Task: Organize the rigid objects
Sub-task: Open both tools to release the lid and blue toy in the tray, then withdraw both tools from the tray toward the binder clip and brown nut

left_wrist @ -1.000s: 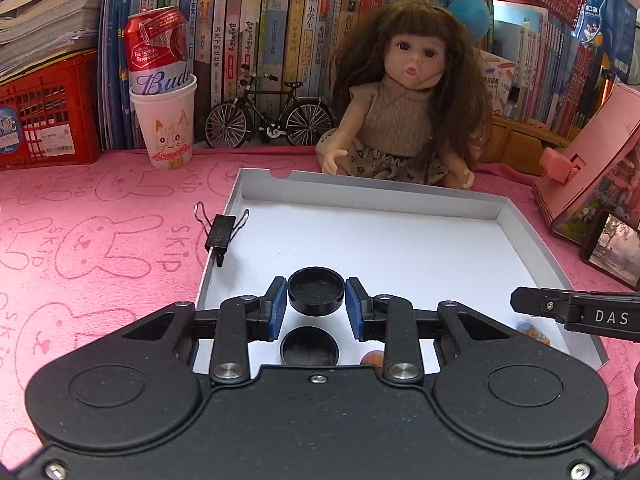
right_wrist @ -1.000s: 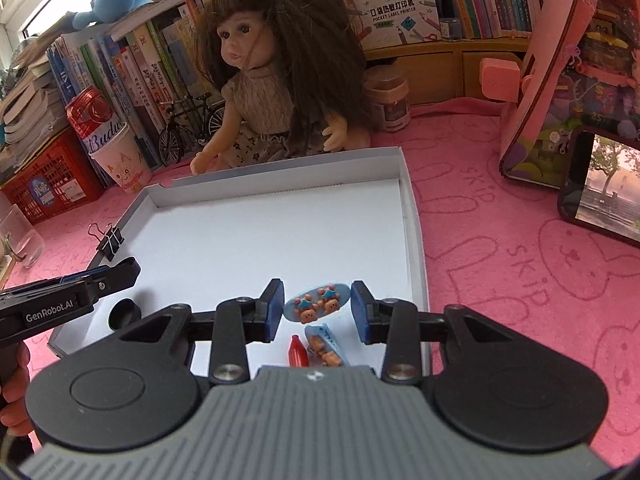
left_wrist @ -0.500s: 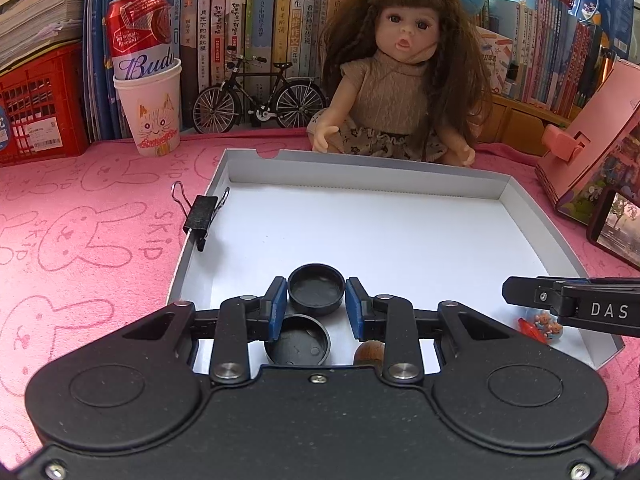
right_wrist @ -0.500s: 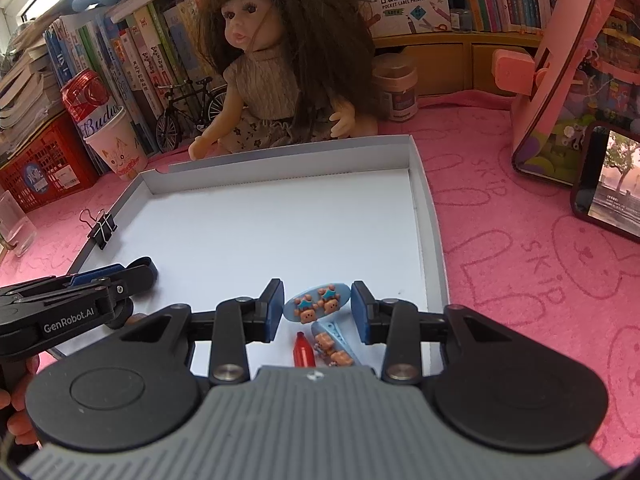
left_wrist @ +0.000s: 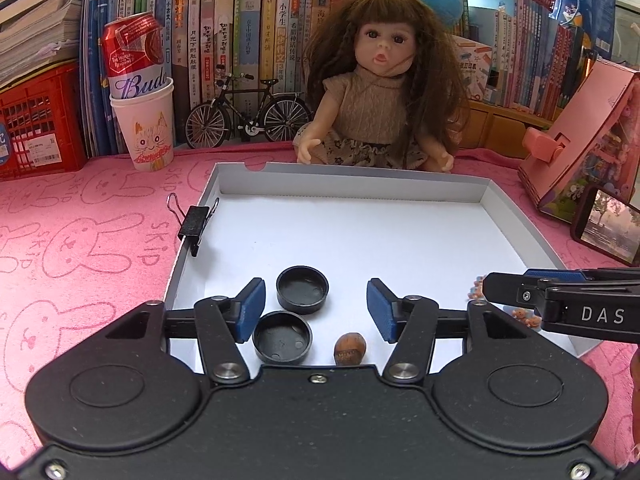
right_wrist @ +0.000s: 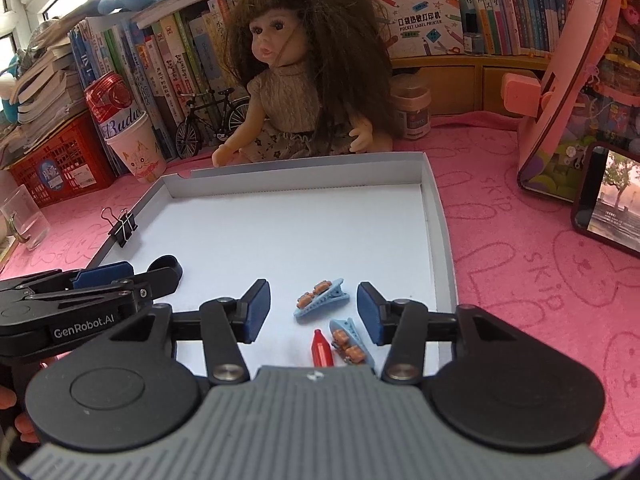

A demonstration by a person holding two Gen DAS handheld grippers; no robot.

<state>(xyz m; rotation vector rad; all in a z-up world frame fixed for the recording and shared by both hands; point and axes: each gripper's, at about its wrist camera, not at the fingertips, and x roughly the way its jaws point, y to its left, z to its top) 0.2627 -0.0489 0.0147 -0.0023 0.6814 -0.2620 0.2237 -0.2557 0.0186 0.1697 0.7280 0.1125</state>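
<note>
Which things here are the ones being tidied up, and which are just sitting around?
Part of the job:
- white tray
- two black caps
- nut
- two blue hair clips
- small red bottle
- left tool and right tool, both open

Just lying about:
- doll
- toy bicycle
- beer can in a paper cup
- binder clip
- books

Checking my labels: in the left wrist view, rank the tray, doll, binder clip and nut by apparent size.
1. tray
2. doll
3. binder clip
4. nut, though nearness to the camera enlarges it.
</note>
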